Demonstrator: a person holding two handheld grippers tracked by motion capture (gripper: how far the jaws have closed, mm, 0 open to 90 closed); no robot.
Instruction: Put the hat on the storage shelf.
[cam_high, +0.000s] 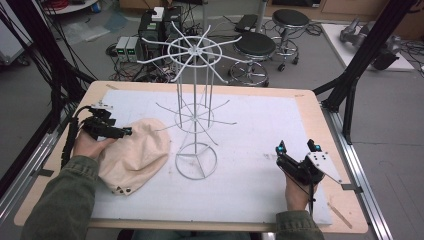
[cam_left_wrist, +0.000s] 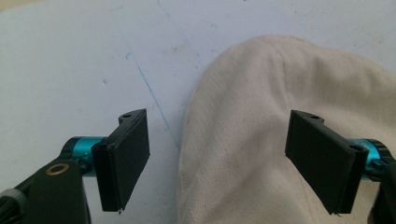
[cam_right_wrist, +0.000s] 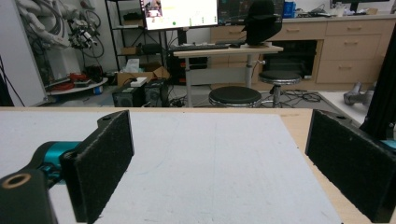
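Your left gripper (cam_high: 120, 132) sits at the left of the high view with its jaws spread wide, hovering over the top edge of the cream cloth cap (cam_high: 134, 154); nothing is pinched. In the left gripper view the cap (cam_left_wrist: 289, 116) fills the right half, one jaw over it, the other over the white mat (cam_left_wrist: 70, 70). Your right gripper (cam_high: 297, 147), lower right, is also spread and empty. A white wire rack (cam_high: 196, 120) stands at centre, just right of the cap.
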